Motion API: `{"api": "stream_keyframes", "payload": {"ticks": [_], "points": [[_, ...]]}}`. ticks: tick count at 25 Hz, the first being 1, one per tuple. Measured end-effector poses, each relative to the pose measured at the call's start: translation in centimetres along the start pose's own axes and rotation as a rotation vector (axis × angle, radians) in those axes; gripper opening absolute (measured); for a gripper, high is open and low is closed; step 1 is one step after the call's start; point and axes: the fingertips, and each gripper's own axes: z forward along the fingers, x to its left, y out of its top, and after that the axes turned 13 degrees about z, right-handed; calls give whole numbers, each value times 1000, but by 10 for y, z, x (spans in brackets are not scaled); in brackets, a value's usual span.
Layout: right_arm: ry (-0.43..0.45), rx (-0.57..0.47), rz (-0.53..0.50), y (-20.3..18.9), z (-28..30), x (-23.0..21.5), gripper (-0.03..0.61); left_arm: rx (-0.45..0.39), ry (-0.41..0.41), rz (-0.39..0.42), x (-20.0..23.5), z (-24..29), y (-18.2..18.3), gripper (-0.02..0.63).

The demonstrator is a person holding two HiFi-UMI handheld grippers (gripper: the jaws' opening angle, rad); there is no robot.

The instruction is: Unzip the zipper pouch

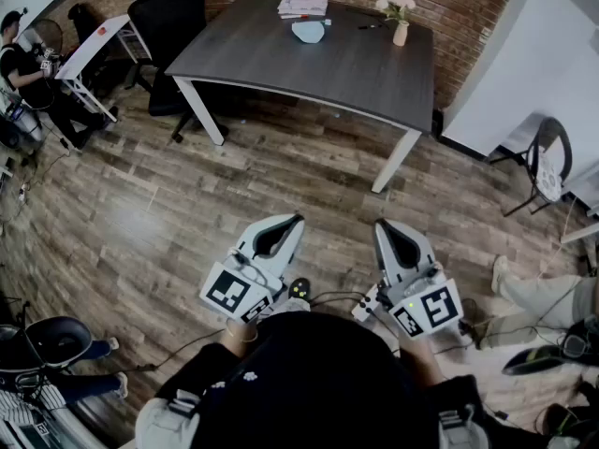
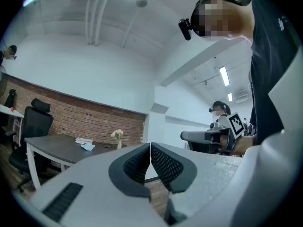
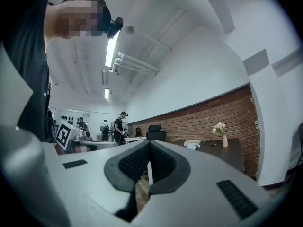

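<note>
A pale blue zipper pouch (image 1: 309,32) lies at the far side of the dark table (image 1: 281,59), next to a stack of papers (image 1: 302,7). It also shows small in the left gripper view (image 2: 87,147) and the right gripper view (image 3: 191,147). Both grippers are held low over the wooden floor, close to the person's body and well short of the table. My left gripper (image 1: 298,218) (image 2: 150,145) is shut with nothing between its pads. My right gripper (image 1: 382,223) (image 3: 149,143) is also shut and empty. Each points toward the table.
A small vase of flowers (image 1: 399,19) stands at the table's far right corner. Black office chairs (image 1: 168,26) stand to the table's left. A seated person (image 1: 28,73) is by a white desk at far left. A folding chair (image 1: 547,166) and another person's legs (image 1: 543,293) are at right.
</note>
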Motion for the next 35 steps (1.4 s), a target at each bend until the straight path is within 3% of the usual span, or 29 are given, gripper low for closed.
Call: {"api": "stream_keyframes", "payload": {"ticks": [13,35], "points": [[-16,-21,38,-4,15,-9,-3,-39,-16,16,17,9,0,6],[-92,-13,58,-21,121,-11,-2,-67,-77,-12,132,15,-25,6]]}}
